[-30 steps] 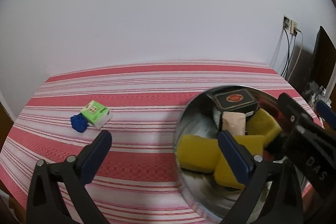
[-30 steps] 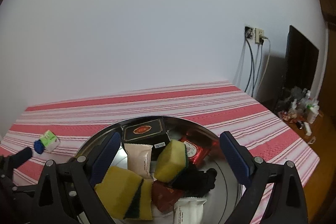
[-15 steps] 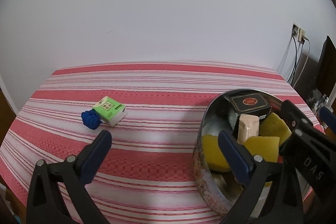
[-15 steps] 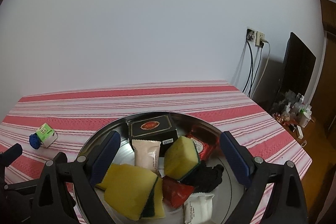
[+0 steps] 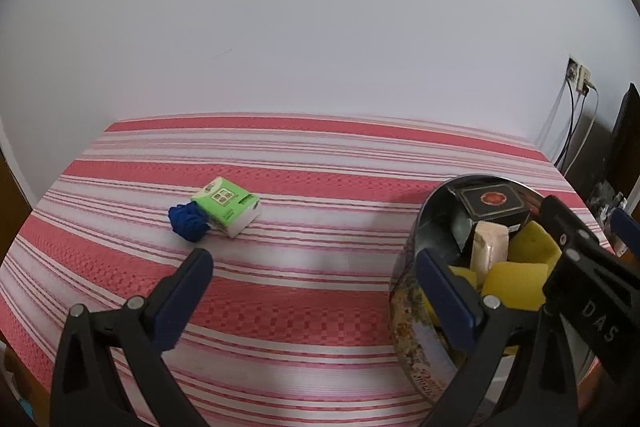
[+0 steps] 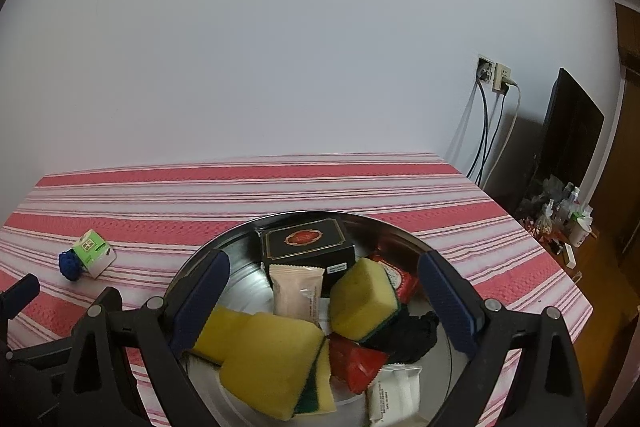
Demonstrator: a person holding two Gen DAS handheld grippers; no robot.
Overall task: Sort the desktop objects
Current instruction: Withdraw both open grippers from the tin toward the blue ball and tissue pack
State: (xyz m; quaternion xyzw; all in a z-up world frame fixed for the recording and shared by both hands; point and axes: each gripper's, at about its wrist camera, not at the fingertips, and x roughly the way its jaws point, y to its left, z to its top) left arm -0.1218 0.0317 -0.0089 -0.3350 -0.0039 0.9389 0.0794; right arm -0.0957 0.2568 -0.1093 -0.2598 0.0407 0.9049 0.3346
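Note:
A round metal tin holds yellow sponges, a black box, a pink packet, red packets and a black cloth. My right gripper is open above the tin, empty. A green-and-white box touches a blue ball on the striped cloth, left of the tin. My left gripper is open and empty, nearer than the box and to its right. The box and ball also show in the right wrist view.
The table has a red-and-white striped cloth and stands against a white wall. At the right, wall sockets with cables, a dark screen and clutter on the floor lie beyond the table edge.
My left gripper has swung left: the tin slid toward the right edge of its view and the green box moved toward the centre. My right gripper rose slightly over the tin.

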